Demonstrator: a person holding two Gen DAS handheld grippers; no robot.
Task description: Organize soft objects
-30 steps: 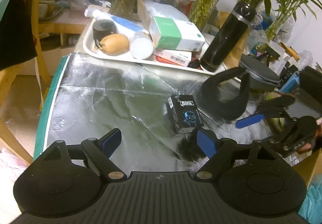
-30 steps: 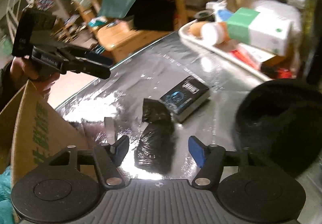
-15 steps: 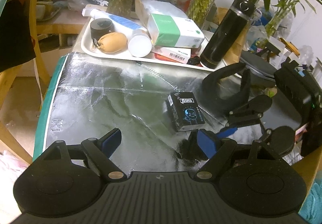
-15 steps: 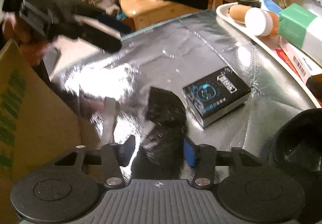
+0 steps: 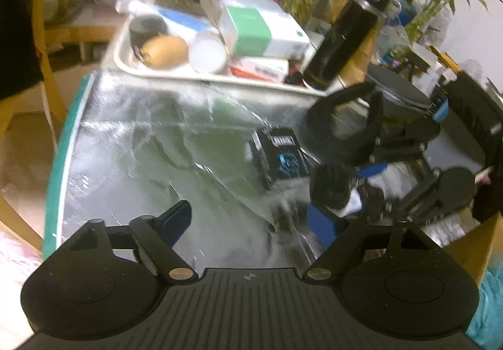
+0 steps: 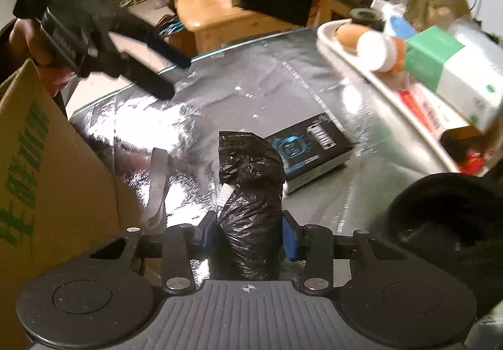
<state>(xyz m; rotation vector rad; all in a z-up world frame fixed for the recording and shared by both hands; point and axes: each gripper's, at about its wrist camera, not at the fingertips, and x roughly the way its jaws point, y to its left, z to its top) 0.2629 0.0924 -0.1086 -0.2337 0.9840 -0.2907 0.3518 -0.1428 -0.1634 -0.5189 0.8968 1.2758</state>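
Squeezing at the bottom centre of the right wrist view, the right gripper (image 6: 250, 232) is closing its blue pads onto a crumpled black plastic bag bundle (image 6: 250, 186) lying on the foil-covered table (image 6: 251, 92), apparently gripped at its near end so it can be lifted. Just beyond it lies a black card box (image 6: 309, 145). At upper left the left gripper (image 6: 157, 67) hangs empty, jaws narrowing on nothing, probably waiting. Farther right, a white tray (image 6: 393, 92) holds cartons.
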